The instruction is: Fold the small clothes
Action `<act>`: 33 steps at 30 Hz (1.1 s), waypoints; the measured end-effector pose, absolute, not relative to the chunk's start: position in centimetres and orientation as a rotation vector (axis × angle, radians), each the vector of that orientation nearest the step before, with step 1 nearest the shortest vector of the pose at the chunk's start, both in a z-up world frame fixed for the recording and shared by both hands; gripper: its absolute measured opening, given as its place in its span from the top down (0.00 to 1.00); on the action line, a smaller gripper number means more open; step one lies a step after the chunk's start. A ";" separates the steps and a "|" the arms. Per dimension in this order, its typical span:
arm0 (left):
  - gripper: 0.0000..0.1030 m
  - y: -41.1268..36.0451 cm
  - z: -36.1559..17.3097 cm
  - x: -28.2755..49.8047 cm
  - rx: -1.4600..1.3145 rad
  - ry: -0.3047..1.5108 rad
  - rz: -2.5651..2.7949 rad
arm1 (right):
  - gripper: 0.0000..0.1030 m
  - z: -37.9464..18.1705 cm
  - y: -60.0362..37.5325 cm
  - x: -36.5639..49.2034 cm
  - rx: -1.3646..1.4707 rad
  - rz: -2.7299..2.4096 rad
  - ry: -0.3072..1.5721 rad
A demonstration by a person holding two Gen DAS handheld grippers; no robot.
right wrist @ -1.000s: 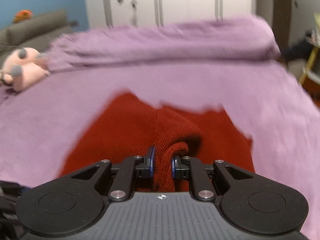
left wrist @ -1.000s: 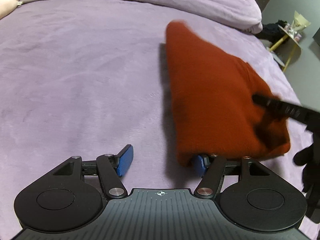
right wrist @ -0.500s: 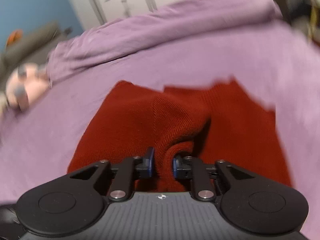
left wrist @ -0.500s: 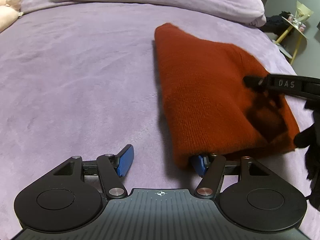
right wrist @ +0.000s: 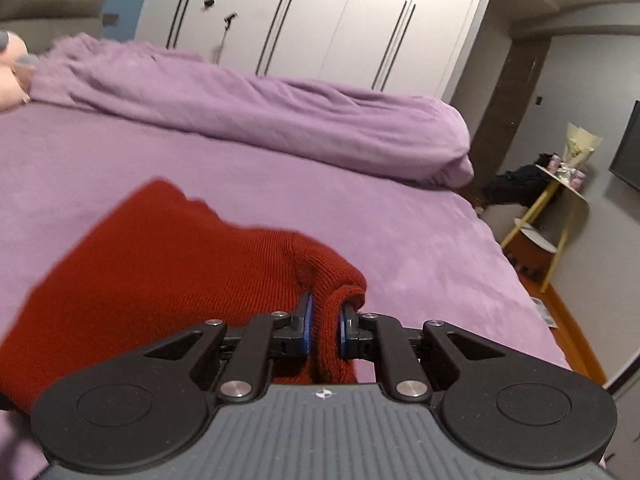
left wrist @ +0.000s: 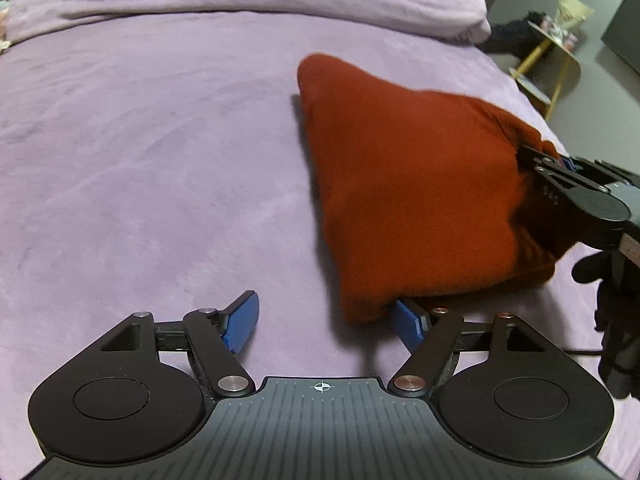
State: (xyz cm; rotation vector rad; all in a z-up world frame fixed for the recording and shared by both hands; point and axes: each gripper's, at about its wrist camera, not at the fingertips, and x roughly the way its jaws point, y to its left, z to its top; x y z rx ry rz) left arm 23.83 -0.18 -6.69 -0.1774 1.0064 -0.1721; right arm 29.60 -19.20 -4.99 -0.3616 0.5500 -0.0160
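My left gripper [left wrist: 326, 320] pointed down at the purple bed [left wrist: 140, 160], and its jaws were opening, already wide. Its left blue pad [left wrist: 242, 320] hung over bare bedding with nothing against it. Its right pad had its tip tucked under the near corner of the red knitted garment [left wrist: 412, 184]; the cloth draped over that pad alone and nothing was pinched between the two. From that corner the garment rose ahead and to the right of the gripper, pulled up into a tent off the bed. Farther right, at the garment's raised edge, my right gripper [right wrist: 324, 320] was clamped on a bunched fold of the knit, its jaws nearly together and closing tighter on the fabric between them. In that gripper's own view the rest of the garment spread away to its left and ahead, blurred along its far edge. My gloved right hand [left wrist: 616, 312] showed dark behind it. Beyond the garment lay a rumpled purple duvet [right wrist: 260, 112], and past the bed's right edge stood a yellow-legged side table [right wrist: 560, 208]
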 end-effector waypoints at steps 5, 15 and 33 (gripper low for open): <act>0.27 -0.2 -7.0 23.7 -0.175 1.040 -0.165 | 0.88 -7.9 -18.7 31.5 -0.392 -0.011 0.619; 0.27 3.8 -5.9 22.1 -0.294 1.004 -0.112 | 0.53 -5.3 -25.8 26.9 0.148 -0.049 0.648; 0.25 -2.9 -8.3 24.0 -0.153 0.992 -0.071 | 0.92 -9.7 -29.4 24.2 0.891 0.140 0.699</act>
